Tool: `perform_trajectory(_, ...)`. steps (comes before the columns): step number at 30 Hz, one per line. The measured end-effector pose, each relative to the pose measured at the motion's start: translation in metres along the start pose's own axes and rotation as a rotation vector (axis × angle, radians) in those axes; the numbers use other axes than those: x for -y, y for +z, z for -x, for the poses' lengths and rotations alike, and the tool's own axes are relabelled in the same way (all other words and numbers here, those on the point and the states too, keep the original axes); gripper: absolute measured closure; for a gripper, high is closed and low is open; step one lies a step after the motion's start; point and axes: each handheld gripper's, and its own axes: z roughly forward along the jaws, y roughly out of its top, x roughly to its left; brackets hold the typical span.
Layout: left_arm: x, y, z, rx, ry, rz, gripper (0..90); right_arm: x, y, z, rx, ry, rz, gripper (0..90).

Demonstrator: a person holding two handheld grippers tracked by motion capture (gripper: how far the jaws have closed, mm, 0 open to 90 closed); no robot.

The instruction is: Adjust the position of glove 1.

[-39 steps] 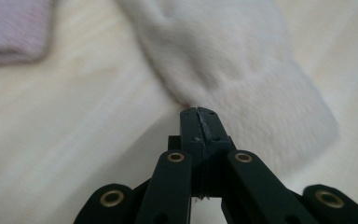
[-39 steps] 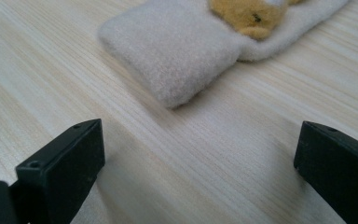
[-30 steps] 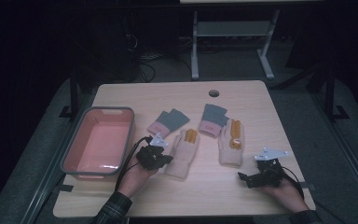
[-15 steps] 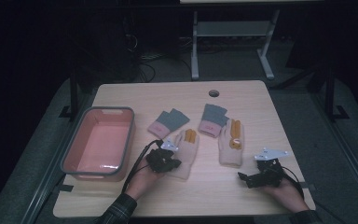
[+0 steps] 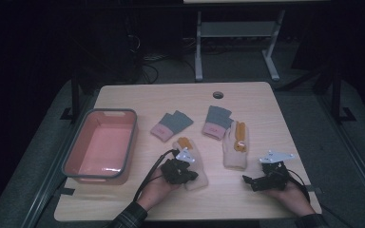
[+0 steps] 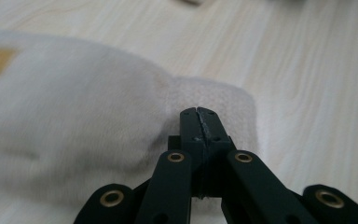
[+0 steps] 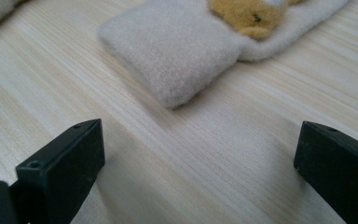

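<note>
Our left gripper [image 5: 186, 175] sits low over the near end of a cream sock [image 5: 193, 164], and in the left gripper view its jaws are pressed tight together, tips meeting over the sock's ribbed cuff [image 6: 214, 100]. We cannot tell whether any fabric is pinched between the tips; the cuff lies right under and around them. This sock lies on the wooden table [image 5: 138, 95], just right of a pink tub [image 5: 102, 145] with a grey rim, its orange patch at the far end.

Our right gripper [image 5: 247, 180] rests near the table's front edge on the right, jaws spread wide and holding nothing. In the right gripper view we see bare tabletop between the jaws, and beyond them the folded cuff of a second cream sock [image 7: 177, 60], apart from both jaws. In the high view that second sock [image 5: 235, 147] lies between the two grippers, a little farther back.

Farther back still lie two grey-and-pink socks, one on the left [image 5: 171, 125] and one on the right [image 5: 217, 121], whose near end touches the second cream sock.
</note>
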Motion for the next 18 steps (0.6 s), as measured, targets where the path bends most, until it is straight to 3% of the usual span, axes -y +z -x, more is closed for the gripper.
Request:
perform_trajectory(11,-0.013,0.018,0.028,0.05,0.057,0.015,89.5,0.0,0.0,0.0,-0.001,-0.001,0.001,1.6)
perform_trajectory(12,-0.013,0.017,0.027,0.05,0.068,0.01,89.5,0.0,0.0,0.0,-0.001,0.0,0.0,1.6)
perform_trajectory(18,-0.008,-0.004,0.019,0.013,0.033,0.06,89.4,0.0,0.0,0.0,-0.001,0.003,-0.002,1.5)
